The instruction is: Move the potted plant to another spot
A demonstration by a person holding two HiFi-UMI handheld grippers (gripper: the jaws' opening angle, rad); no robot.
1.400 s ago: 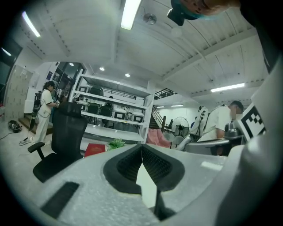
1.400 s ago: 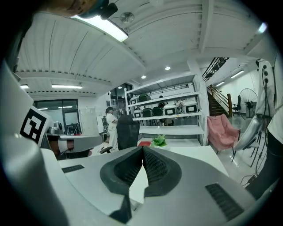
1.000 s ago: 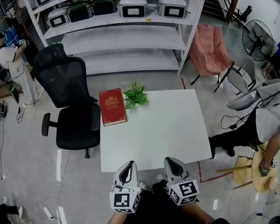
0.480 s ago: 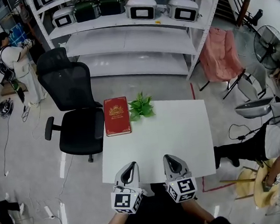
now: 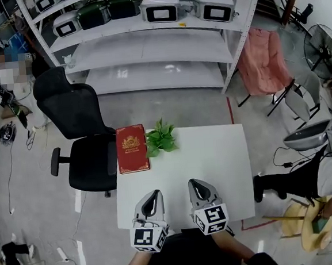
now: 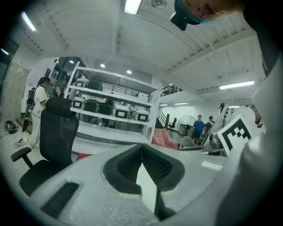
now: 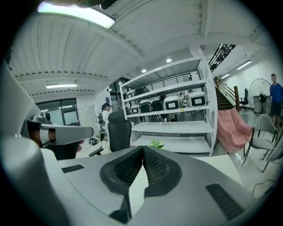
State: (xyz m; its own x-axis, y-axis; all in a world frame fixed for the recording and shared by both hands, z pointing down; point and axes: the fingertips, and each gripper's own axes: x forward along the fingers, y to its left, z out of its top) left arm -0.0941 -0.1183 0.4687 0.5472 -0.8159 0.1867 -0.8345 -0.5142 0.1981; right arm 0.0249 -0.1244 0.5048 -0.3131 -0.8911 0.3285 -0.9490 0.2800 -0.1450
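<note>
The left gripper (image 5: pixel 153 195) and right gripper (image 5: pixel 195 184) stayed clenched and empty, well short of the potted plant (image 5: pixel 159 139). Nothing had shifted, so the move hadn't begun.

Pretty clearly a lab or workshop hall, not a home. A tall white metal shelving unit (image 5: pixel 147 44) is lined along its top shelf with matching boxy devices (image 5: pixel 160 8). A plain white table (image 5: pixel 215 171) is set out on a grey concrete floor (image 5: pixel 169 105), with a black office chair (image 5: pixel 83 142) parked at its left edge. Loose cables (image 5: pixel 9 177) are strewn over the floor, and red tape (image 5: pixel 231 114) is stuck down near the table's far right corner. A pedestal fan (image 5: pixel 323 43) and a staircase (image 5: pixel 265 0) can be seen far right. Strip lights (image 7: pixel 75 12) are mounted on a high panelled ceiling.
</note>
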